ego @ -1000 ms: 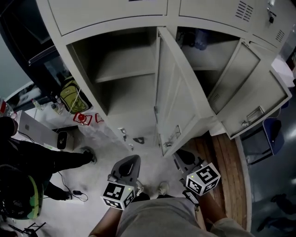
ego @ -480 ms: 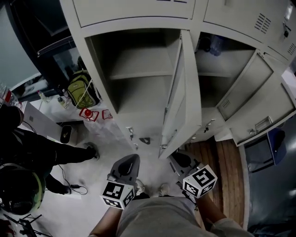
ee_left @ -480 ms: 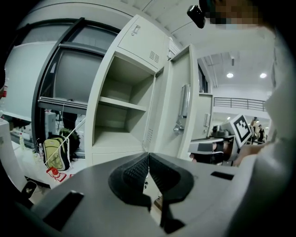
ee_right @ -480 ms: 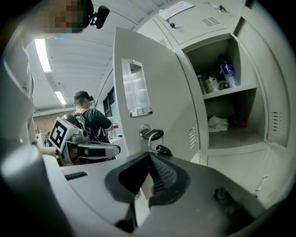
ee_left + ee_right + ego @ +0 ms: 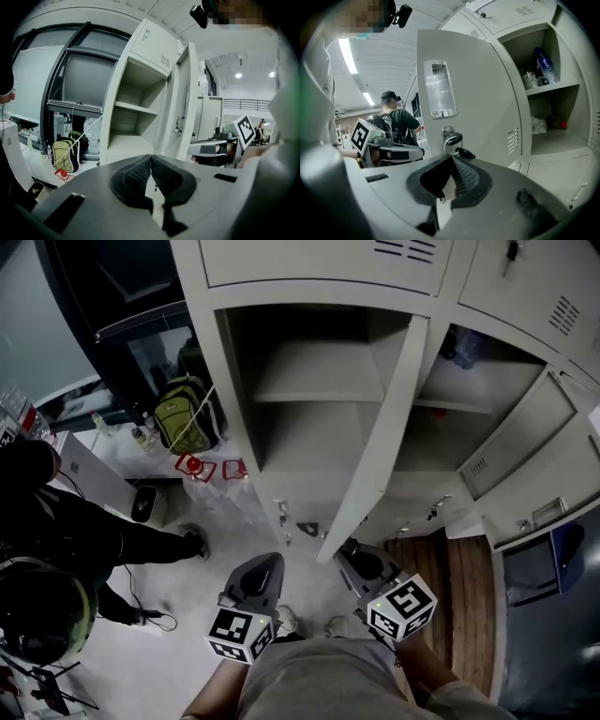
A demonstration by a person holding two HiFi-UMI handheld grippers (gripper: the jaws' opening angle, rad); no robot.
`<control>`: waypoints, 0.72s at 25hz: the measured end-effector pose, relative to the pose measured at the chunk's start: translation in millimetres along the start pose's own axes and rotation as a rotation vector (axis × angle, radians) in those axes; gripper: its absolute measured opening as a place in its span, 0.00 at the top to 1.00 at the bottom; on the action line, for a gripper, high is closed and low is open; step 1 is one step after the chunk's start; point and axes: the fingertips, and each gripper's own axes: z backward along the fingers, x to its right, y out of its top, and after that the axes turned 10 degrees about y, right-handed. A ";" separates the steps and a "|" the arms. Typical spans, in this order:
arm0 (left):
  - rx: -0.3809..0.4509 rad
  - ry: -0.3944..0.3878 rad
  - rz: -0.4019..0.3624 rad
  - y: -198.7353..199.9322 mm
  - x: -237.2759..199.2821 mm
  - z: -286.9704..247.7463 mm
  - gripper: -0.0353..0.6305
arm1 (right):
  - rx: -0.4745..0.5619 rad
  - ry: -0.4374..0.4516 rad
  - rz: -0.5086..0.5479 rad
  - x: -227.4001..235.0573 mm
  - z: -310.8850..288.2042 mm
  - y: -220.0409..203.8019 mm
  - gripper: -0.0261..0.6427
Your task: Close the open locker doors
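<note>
A bank of cream lockers point(image 5: 319, 277) stands in front of me. The left compartment point(image 5: 314, 390) is open, with one bare shelf. Its door point(image 5: 386, 442) juts towards me, nearly edge-on. The right compartment point(image 5: 450, 399) is open too, and its door point(image 5: 534, 474) swings out to the right. My left gripper point(image 5: 267, 565) and right gripper point(image 5: 353, 554) hang low, short of the lockers, both shut on nothing. In the right gripper view the near door point(image 5: 459, 98) fills the middle, with its recessed handle point(image 5: 437, 89) and a key in the lock point(image 5: 453, 139) just above the right gripper point(image 5: 451, 158).
A green backpack point(image 5: 183, 418) and red items point(image 5: 202, 468) lie on the floor left of the lockers. A person in black point(image 5: 66, 531) stands at the left by a helmet point(image 5: 42, 615). A water bottle point(image 5: 544, 65) stands on the right compartment's shelf. A blue chair point(image 5: 565, 545) sits at the far right.
The lockers have slid right in the head view, and the middle door now shows more edge-on. Both grippers have stayed low and shut.
</note>
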 end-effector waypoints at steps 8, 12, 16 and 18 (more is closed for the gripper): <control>0.004 0.034 0.010 0.5 -32.5 0.8 0.92 | -0.001 0.032 0.016 -3.8 -34.8 8.2 0.92; 0.007 0.045 0.017 3.9 -47.7 -0.9 0.92 | 0.004 0.033 0.020 -3.3 -50.3 12.5 0.92; 0.013 0.054 0.017 8.0 -61.7 -2.3 0.92 | 0.008 0.037 0.023 -2.4 -64.2 17.1 0.92; 0.015 0.058 0.017 9.1 -68.3 -3.0 0.92 | 0.009 0.040 0.026 -1.3 -71.1 18.9 0.92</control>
